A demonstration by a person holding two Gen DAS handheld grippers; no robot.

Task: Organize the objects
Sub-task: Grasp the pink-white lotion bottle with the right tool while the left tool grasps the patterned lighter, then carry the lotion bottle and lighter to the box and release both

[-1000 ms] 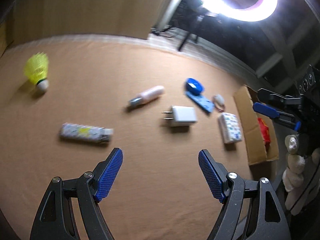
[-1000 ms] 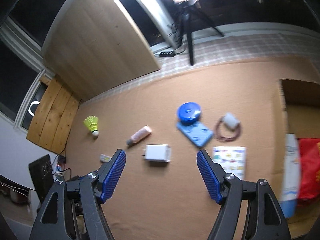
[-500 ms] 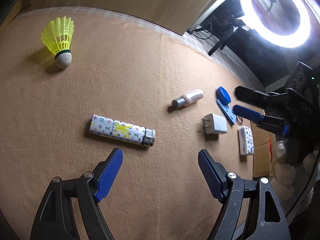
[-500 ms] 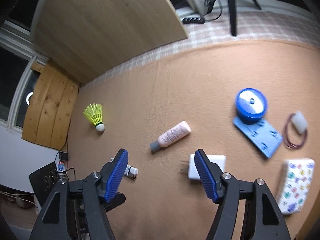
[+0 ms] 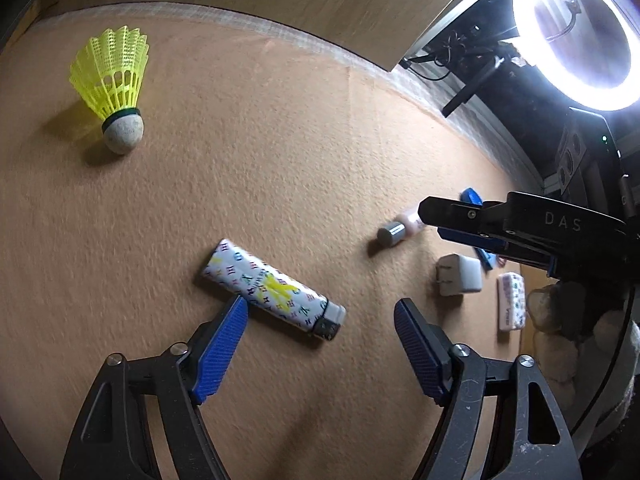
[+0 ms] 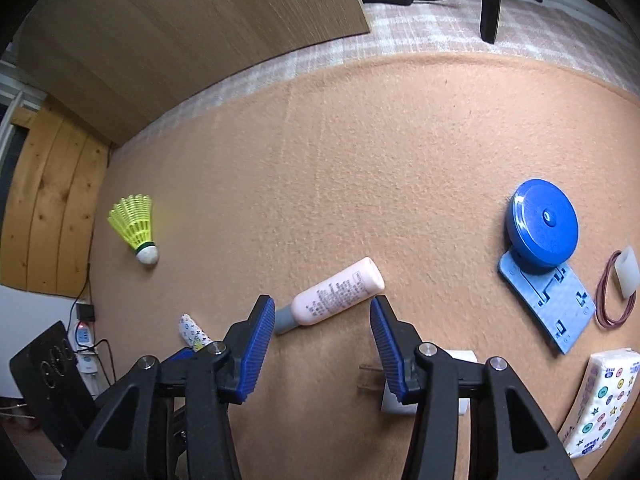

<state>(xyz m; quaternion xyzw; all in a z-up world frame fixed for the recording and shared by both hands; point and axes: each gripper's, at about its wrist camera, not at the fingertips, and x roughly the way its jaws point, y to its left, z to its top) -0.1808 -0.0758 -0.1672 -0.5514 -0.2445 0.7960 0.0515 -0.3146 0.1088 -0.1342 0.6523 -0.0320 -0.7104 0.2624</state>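
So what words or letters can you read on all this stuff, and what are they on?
"DAS": on the black body of the right gripper, seen from the left wrist view.
Pink bottle: a block of small print, too small to read.
Lighter: a coloured pattern of letter-like marks, too blurred to read.
Tissue pack: blue print at its lower end, too small to read.
Nothing else shows any text.

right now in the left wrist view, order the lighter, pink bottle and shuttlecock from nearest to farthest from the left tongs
1. Lighter: lying on the mat just ahead of the open left tongs, by the left finger.
2. Pink bottle: farther ahead to the right, partly behind the right tongs.
3. Shuttlecock: far upper left.
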